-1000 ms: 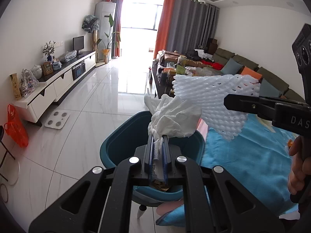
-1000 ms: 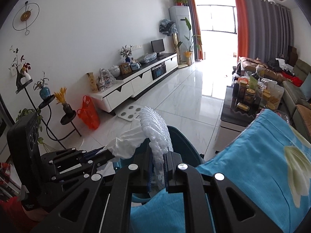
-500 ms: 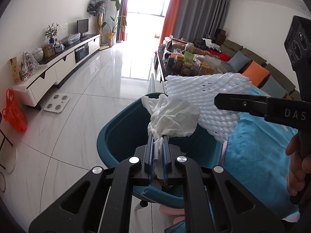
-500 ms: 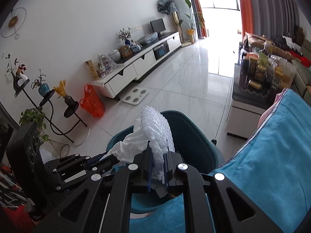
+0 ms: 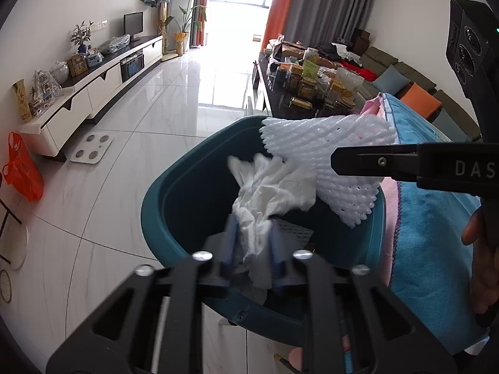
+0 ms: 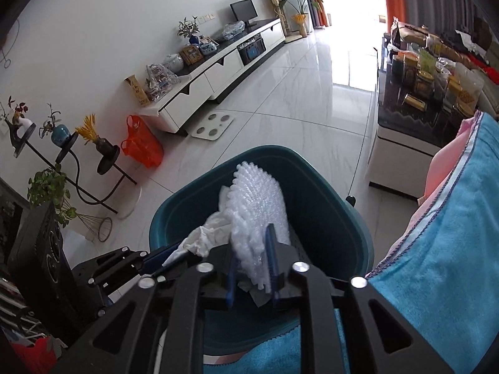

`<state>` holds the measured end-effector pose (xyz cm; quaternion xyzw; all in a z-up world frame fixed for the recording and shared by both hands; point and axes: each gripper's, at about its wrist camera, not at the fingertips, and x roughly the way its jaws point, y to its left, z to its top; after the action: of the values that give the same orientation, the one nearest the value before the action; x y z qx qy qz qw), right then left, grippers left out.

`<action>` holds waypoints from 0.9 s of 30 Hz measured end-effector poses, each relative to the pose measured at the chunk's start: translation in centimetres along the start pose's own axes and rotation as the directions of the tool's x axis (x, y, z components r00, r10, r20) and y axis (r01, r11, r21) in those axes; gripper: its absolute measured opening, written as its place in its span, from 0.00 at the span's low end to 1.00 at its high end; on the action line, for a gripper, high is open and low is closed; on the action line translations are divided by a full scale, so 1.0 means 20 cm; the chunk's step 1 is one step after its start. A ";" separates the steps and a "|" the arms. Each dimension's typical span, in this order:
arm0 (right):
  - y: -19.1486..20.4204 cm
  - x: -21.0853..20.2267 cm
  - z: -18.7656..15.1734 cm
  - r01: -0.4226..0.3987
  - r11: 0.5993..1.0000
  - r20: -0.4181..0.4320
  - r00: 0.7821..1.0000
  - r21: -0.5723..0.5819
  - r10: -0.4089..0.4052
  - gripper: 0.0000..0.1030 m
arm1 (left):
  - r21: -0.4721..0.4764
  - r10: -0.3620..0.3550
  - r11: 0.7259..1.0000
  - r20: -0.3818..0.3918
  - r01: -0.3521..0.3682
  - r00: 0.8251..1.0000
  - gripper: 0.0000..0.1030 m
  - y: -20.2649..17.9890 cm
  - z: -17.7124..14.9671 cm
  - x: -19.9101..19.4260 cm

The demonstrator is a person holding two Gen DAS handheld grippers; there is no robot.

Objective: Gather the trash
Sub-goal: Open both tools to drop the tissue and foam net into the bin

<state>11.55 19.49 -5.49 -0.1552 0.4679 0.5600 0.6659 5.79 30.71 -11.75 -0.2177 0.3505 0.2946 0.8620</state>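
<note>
A teal trash bin (image 5: 174,187) stands on the floor beside the table; it also shows in the right wrist view (image 6: 330,218). My left gripper (image 5: 252,237) is over the bin, its jaws parted, with a crumpled white tissue (image 5: 274,187) loose between them. My right gripper (image 6: 252,265) is over the bin too, jaws parted, with a white foam net sleeve (image 6: 259,205) between them; the sleeve also shows in the left wrist view (image 5: 324,143). The tissue shows beside the sleeve in the right wrist view (image 6: 205,233).
A blue cloth over pink (image 5: 430,218) covers the table edge right of the bin. A dark coffee table (image 6: 418,103) full of jars stands beyond. A white TV cabinet (image 5: 90,90), a scale (image 5: 92,149) and an orange bag (image 5: 21,171) are at the left.
Both grippers moved forward and down over the bin. The jaws of both have parted from a tight grip, and the tissue and the foam sleeve now sit loose between them.
</note>
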 end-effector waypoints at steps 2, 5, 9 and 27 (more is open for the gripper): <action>-0.01 -0.01 0.00 -0.001 1.000 0.007 1.000 0.013 0.000 0.41 | -0.002 0.007 1.000 0.003 -0.007 1.000 0.45 -0.01 0.01 0.02; -0.04 -0.04 0.00 -0.005 1.000 0.020 1.000 0.025 0.004 0.42 | -0.007 0.012 1.000 0.018 -0.012 1.000 0.52 -0.01 0.00 0.00; -0.07 -0.11 -0.01 -0.027 0.998 0.062 0.998 0.057 0.024 0.46 | -0.014 0.022 1.000 0.058 -0.021 0.998 0.69 -0.03 0.02 -0.06; -0.16 -0.68 -0.37 0.016 0.997 0.302 0.953 0.071 -0.037 0.83 | -0.030 -0.035 0.999 0.207 0.042 0.978 0.94 -0.13 0.07 -0.47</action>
<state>12.01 4.87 0.54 -0.0511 0.3771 0.5518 0.7421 2.67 26.27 -3.42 -0.2072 0.2496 0.3049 0.8954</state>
